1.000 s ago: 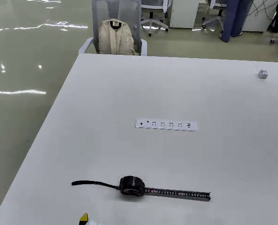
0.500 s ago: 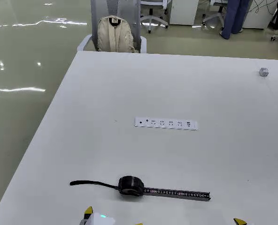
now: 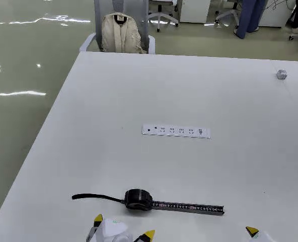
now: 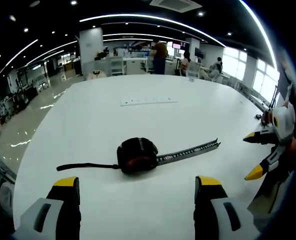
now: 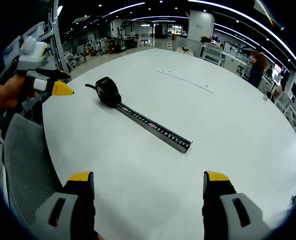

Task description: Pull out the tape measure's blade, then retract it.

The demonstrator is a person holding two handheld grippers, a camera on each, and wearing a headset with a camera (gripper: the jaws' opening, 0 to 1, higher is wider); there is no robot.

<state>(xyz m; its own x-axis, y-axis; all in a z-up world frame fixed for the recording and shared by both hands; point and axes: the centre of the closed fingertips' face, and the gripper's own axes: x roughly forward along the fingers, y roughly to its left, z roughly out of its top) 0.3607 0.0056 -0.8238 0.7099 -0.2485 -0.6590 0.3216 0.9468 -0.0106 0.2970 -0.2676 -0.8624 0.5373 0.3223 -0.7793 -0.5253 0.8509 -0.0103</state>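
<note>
Head view: tape measure (image 3: 139, 199) lying crosswise, blade (image 3: 189, 207) partly out

The left tongs (image 4: 136, 181) and right tongs (image 5: 149, 176) are both being held wide, gripping nothing, over the smooth white table (image 3: 189, 91). The rounded black case (image 4: 136, 155) is being faced squarely by the left tongs, close ahead of them, its thin strap (image 4: 85, 165) trailing to their left. The flat, dark, printed blade is being shown running from the case toward the right tongs, its hooked tip ahead of them. They are judged nearer for the pull.

Tape measure (image 5: 108, 91), blade (image 5: 153, 127) out, beyond parted jaws
</note>
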